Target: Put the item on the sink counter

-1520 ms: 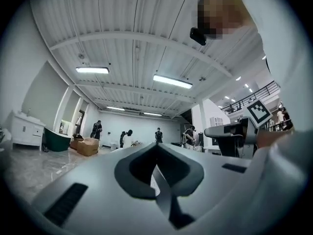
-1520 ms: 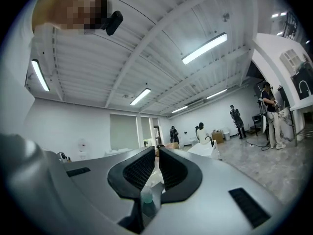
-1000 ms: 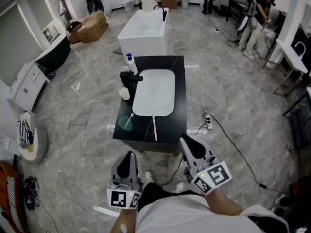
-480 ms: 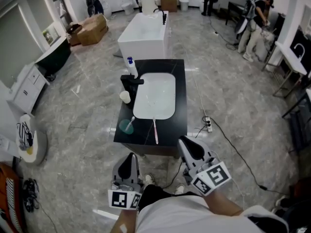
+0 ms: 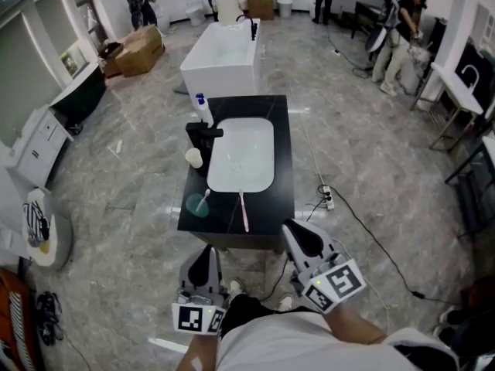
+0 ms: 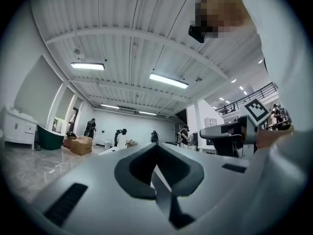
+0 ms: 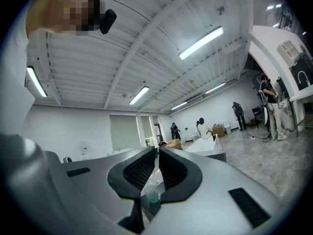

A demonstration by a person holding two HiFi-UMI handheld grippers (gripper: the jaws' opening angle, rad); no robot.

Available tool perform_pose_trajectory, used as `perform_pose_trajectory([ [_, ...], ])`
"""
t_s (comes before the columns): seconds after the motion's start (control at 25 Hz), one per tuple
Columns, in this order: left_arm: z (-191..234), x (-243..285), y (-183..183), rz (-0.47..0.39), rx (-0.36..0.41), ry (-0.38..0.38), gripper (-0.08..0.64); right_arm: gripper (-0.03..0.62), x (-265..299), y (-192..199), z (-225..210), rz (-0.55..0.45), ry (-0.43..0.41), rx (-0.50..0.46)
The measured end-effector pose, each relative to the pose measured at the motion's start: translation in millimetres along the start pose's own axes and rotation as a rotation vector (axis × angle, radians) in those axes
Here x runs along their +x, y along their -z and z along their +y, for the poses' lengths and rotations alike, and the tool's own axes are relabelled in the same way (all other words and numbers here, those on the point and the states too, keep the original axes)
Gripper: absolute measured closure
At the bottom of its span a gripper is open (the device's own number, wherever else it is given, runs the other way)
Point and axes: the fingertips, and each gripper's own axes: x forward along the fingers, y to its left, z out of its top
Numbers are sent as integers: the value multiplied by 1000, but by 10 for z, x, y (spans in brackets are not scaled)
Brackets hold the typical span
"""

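Grippers are low in the head view, close to the person's body and in front of the near end of the sink counter (image 5: 282,153), touching nothing. The left gripper (image 5: 206,255) has its jaws pressed together. The right gripper (image 5: 298,234) has its jaws almost together, with only a thin slit between them, and it holds nothing; through this slit its own view shows the teal cup (image 7: 152,195) far ahead.

The counter is black with a white basin (image 5: 241,154) in it. At its near left corner stands the teal cup (image 5: 198,204) with a toothbrush inside. Just beside it, a pink toothbrush (image 5: 244,209) lies partly on the basin edge and partly on the black top. Which of these is the task's item I cannot tell. Further along the left side are a small white cup (image 5: 194,158), a black faucet (image 5: 203,134) and a bottle with a blue cap (image 5: 203,108).

Behind the counter stands a white bathtub (image 5: 220,56), with cardboard boxes (image 5: 139,49) to its left.
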Motion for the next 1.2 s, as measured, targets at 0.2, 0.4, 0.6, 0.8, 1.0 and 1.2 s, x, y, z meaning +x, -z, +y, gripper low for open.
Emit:
perform_pose_trajectory([
  [0.2, 23, 21, -10, 3, -9, 12, 557, 540, 13, -2, 11, 1, 13, 3],
  [0.4, 37, 39, -43, -6, -13, 15, 557, 540, 51, -10, 34, -2, 9, 4],
  [0.6, 70, 22, -78, -9, -11, 9, 557, 540, 77, -38, 69, -8, 2, 3],
  [0.8, 50, 0, -71, -11, -12, 8, 557, 540, 75, -23, 64, -9, -1, 5],
  [1.0, 37, -16, -60, -11, -14, 5, 557, 540, 70, -14, 84, -6, -9, 3],
  [1.2, 31, -41, -43, -11, -14, 0, 557, 540, 50, -1, 87, -5, -11, 2],
])
